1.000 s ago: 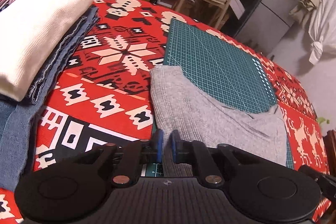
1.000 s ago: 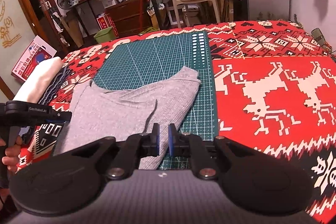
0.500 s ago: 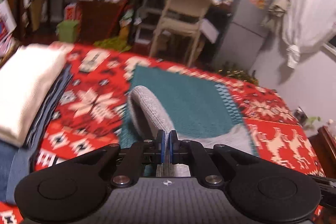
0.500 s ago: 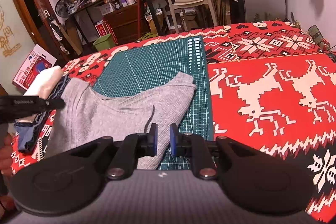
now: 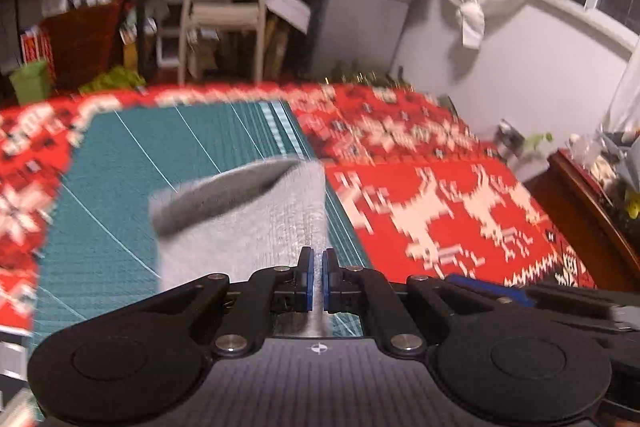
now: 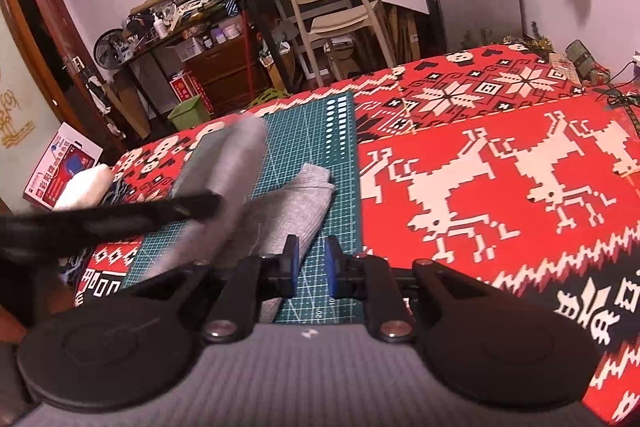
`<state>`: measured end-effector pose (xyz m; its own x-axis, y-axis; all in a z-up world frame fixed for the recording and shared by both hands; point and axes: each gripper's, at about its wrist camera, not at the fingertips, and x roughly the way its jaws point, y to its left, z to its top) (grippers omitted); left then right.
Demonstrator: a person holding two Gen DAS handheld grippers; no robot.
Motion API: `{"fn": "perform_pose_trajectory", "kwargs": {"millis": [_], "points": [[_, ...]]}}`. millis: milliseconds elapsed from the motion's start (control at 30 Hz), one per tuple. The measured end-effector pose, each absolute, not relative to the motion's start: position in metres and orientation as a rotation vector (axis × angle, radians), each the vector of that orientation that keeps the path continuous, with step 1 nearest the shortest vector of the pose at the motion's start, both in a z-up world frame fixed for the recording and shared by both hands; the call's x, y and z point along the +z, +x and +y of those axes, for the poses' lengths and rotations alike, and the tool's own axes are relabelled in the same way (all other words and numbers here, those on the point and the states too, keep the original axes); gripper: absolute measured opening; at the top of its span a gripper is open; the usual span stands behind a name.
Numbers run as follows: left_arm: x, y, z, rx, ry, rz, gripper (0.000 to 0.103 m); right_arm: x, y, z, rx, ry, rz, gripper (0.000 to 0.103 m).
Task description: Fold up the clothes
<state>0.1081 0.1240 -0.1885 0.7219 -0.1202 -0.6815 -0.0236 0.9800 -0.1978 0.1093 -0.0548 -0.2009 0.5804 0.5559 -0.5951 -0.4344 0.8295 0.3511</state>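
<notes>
Your left hand-held gripper [image 5: 316,281] was clenched on an edge of the grey garment [image 5: 256,227], lifting it over the green cutting mat [image 5: 120,163]. The rest lay ahead-left of your released right hand-held gripper [image 6: 311,269], long axis running away from you. A second ago the garment lay flat.
</notes>
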Motion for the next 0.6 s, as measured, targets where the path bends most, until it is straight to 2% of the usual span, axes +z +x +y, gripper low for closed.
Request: {"fn": "perform_pose_trajectory", "kwargs": {"millis": [133,367,600], "points": [[-0.208,0.112,0.120,-0.066,-0.218,0.805,0.006,-0.205,0.109,-0.059,0.574,0.192,0.764,0.019],[-0.183,0.077,0.148,-0.174,-0.393,0.774,0.011,-0.212,0.111,-0.056,0.595,0.223,0.792,0.021],[-0.172,0.046,0.200,-0.151,-0.525,0.731,0.011,-0.220,0.110,-0.044,0.653,0.296,0.841,0.022]]}}
